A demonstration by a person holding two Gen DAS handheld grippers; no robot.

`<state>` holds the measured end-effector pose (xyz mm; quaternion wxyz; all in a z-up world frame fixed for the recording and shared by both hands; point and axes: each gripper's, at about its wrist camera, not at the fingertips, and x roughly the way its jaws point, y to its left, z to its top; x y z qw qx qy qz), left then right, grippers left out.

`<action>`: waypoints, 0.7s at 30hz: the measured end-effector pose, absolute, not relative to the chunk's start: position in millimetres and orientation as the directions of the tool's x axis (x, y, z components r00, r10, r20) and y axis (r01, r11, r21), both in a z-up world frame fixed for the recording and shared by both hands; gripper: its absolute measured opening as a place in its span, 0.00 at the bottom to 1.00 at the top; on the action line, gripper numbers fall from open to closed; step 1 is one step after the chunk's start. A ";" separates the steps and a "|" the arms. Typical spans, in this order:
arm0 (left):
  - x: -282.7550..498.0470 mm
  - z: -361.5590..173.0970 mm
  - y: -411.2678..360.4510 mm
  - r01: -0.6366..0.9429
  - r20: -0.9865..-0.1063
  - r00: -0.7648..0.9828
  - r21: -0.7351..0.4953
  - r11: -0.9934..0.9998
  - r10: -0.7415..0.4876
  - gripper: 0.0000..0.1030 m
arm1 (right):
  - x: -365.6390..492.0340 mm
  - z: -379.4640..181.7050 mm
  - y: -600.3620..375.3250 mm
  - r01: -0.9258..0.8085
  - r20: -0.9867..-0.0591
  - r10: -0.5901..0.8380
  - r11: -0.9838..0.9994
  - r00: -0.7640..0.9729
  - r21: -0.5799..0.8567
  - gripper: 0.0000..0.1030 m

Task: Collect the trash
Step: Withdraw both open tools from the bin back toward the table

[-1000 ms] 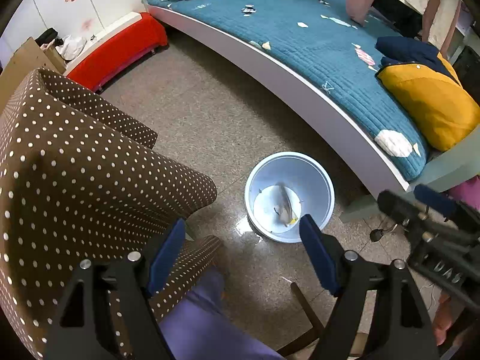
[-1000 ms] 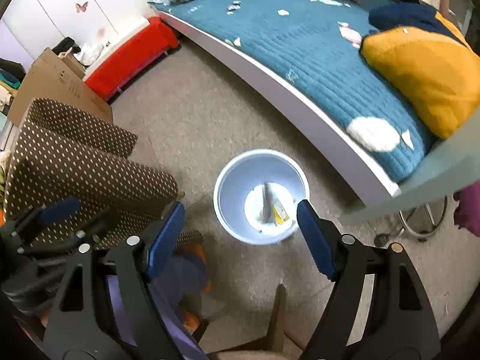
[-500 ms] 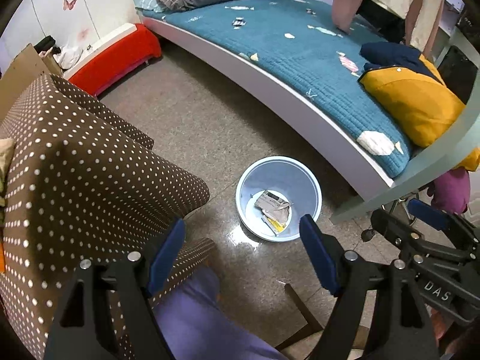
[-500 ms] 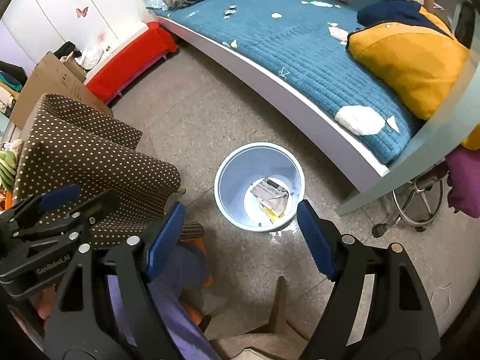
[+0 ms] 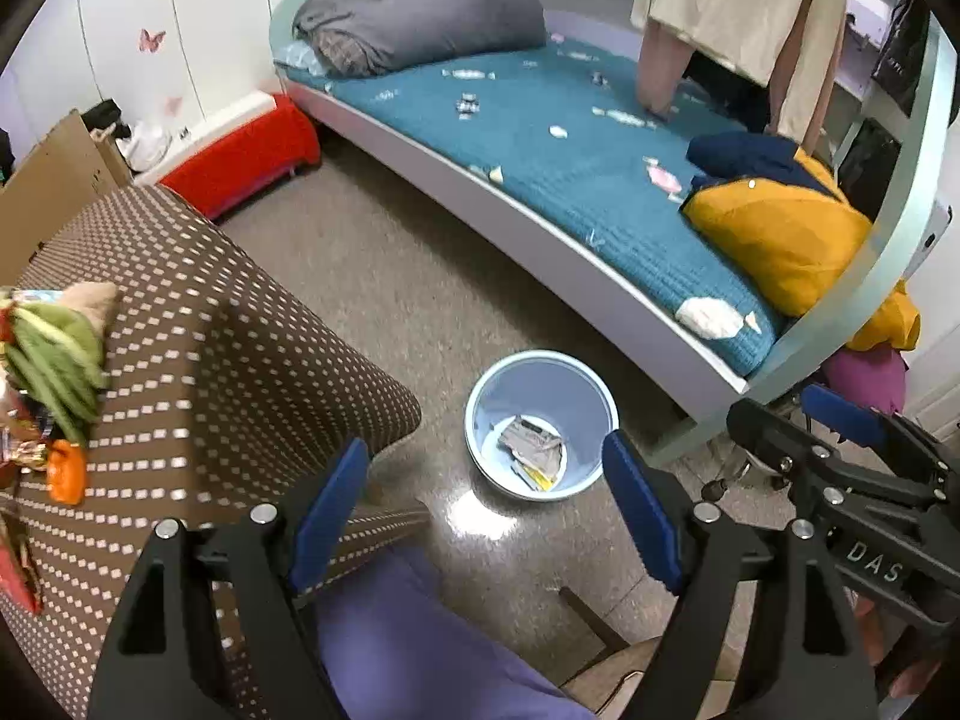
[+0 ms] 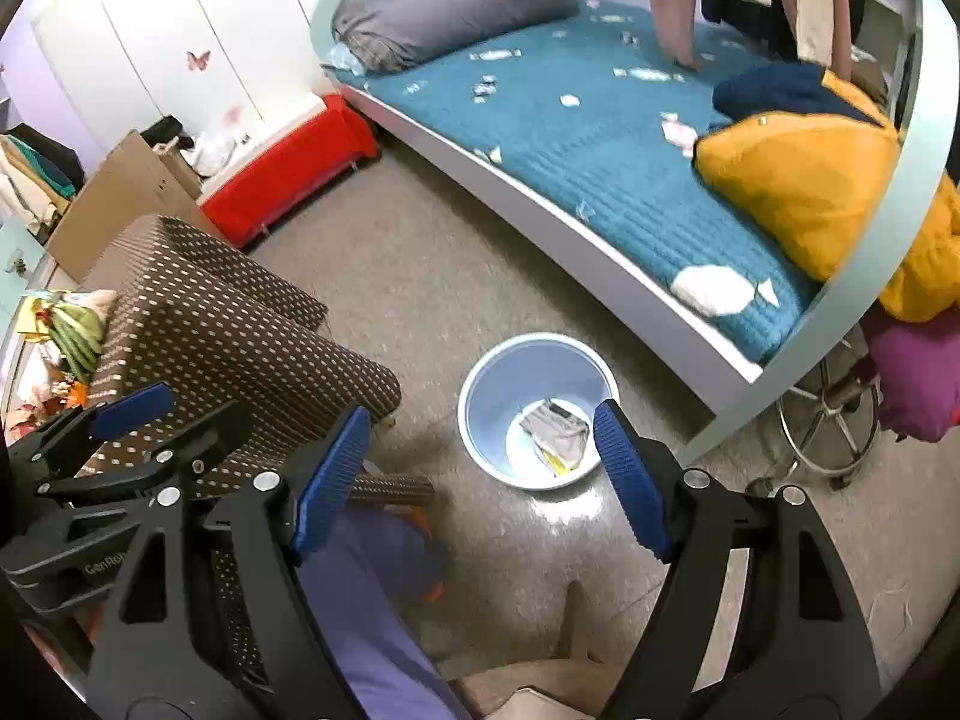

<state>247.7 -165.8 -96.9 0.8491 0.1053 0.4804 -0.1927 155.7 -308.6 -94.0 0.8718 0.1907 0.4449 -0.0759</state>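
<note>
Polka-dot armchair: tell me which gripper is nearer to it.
Left. The left gripper hangs beside the polka-dot armchair; the right gripper sits farther off, toward the bed.

bin (image 5: 480, 414): pale blue, round, standing upright on floor beside bed | trash (image 5: 534, 450): crumpled grey and yellow wrappers lying flat at bin bottom
</note>
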 end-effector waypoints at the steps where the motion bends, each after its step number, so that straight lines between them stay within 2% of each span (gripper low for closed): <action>1: 245.5 -92.0 -162.1 0.428 -0.850 0.472 -0.010 0.904 -0.233 0.77 | 153.8 -88.4 -305.1 0.295 -0.796 0.034 0.918 0.605 0.264 0.74; 11: 231.1 -58.6 -119.9 0.375 -0.802 0.544 -0.030 0.927 -0.246 0.77 | 148.9 -51.1 -270.8 0.202 -0.728 0.080 0.935 0.681 0.292 0.75; 21: 221.4 -35.0 -48.3 0.255 -0.760 0.624 -0.026 0.967 -0.185 0.79 | 160.9 -28.3 -215.9 0.067 -0.680 0.162 0.952 0.715 0.297 0.78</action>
